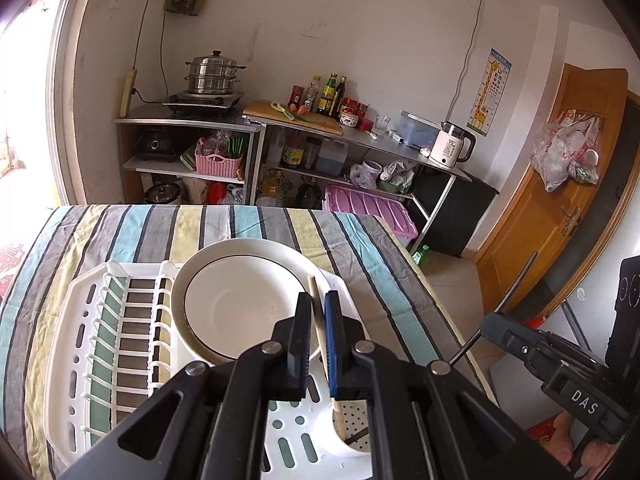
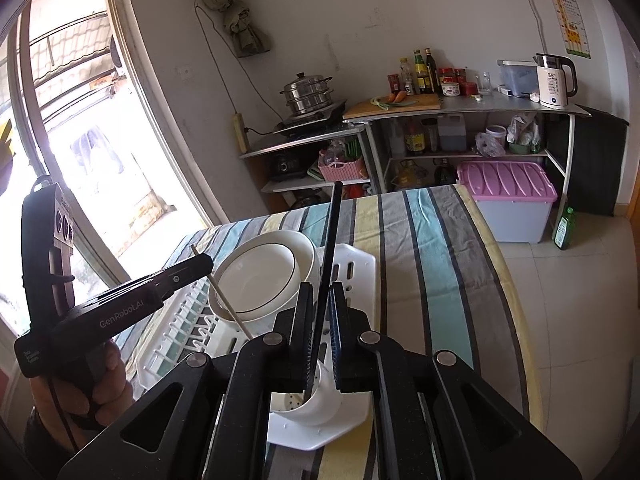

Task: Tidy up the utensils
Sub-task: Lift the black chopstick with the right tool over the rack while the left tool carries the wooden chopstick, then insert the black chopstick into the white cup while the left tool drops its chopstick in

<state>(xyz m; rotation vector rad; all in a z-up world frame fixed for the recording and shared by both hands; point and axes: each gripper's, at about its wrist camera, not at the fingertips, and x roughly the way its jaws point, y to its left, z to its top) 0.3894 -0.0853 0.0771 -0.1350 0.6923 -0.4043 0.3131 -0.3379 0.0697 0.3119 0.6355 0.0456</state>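
Observation:
A white dish rack (image 1: 80, 332) (image 2: 356, 264) lies on the striped tablecloth with two stacked white bowls (image 1: 240, 296) (image 2: 264, 276) in it and a round perforated utensil cup (image 1: 352, 424) (image 2: 308, 400) at its near corner. My left gripper (image 1: 318, 304) (image 2: 202, 264) is shut on a pale wooden chopstick (image 1: 320, 320) (image 2: 228, 304), whose lower end is in the cup. My right gripper (image 2: 322, 292) (image 1: 486, 326) is shut on a black chopstick (image 2: 330, 240) (image 1: 516, 280), whose lower end dips into the cup.
The table (image 1: 392, 280) ends at the right over a tiled floor. Beyond it stand metal shelves with a steamer pot (image 1: 214, 74), bottles, a kettle (image 1: 452, 146) and a pink-lidded bin (image 1: 368, 204). A wooden door (image 1: 560, 200) is at the right; a window (image 2: 80, 120) is at the left.

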